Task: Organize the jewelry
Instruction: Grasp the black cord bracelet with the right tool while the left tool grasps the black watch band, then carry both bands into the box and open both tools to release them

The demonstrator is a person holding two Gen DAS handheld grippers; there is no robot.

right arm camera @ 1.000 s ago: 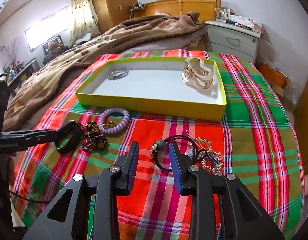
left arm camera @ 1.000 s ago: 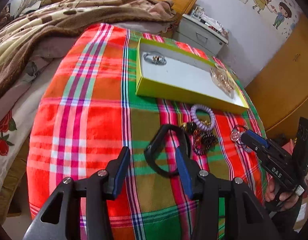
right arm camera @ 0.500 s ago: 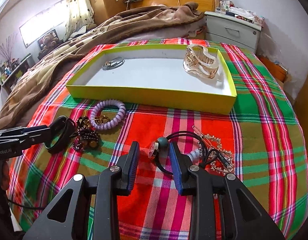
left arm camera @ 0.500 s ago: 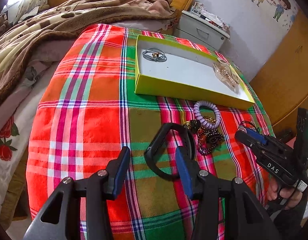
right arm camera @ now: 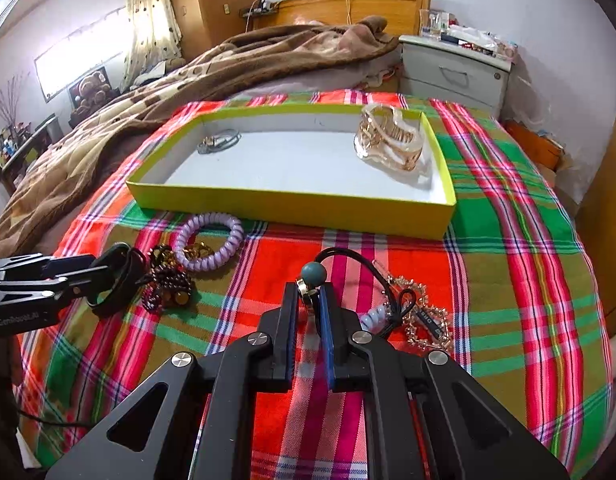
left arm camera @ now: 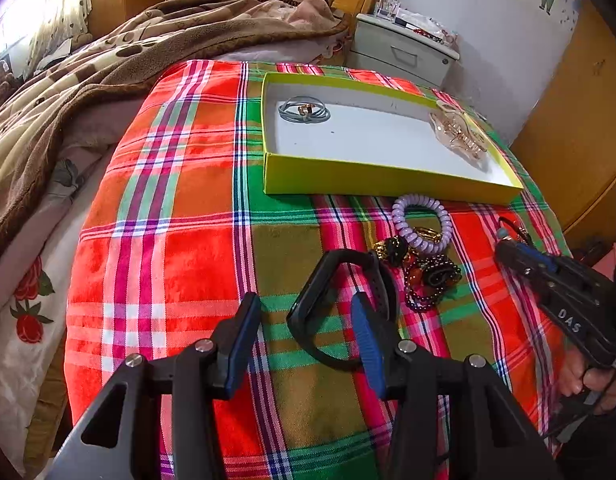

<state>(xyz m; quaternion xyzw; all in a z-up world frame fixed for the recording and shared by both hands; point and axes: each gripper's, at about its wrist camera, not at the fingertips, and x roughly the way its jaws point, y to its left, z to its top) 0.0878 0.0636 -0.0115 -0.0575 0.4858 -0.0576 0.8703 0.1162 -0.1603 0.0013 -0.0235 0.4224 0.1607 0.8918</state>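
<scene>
Right wrist view: the right gripper [right arm camera: 308, 300] has just been closing and its jaws now pinch the small metal charm of a black hair tie [right arm camera: 350, 258], whose teal bead [right arm camera: 314, 273] sits just past the fingertips. The tie's cord loops away over the plaid cloth [right arm camera: 508, 240] to a tangle of a white spiral band and a rhinestone clip [right arm camera: 424, 320] just to the right of the gripper.

Beyond it lies the yellow-green tray [right arm camera: 292, 206], white inside, with a gold claw clip [right arm camera: 392, 144] at its right end and a grey hair tie [right arm camera: 220, 141] at its far left corner. In front of the tray's left part rests a purple spiral hair tie [right arm camera: 212, 246], touching a heap of dark beaded bracelets [right arm camera: 168, 284].

From the left wrist view, the left gripper [left arm camera: 304, 316] is spread wide, its right finger inside the loop of a black band [left arm camera: 340, 308] that lies on the cloth; the pads are not pressing it. The same bracelets [left arm camera: 428, 276] and the purple tie [left arm camera: 422, 224] lie just right of the band. A hand [left arm camera: 588, 380] grips the right tool's handle at the frame's right edge. A brown blanket [left arm camera: 108, 68] covers the bed behind, and a white nightstand [left arm camera: 404, 52] stands by the wall.
</scene>
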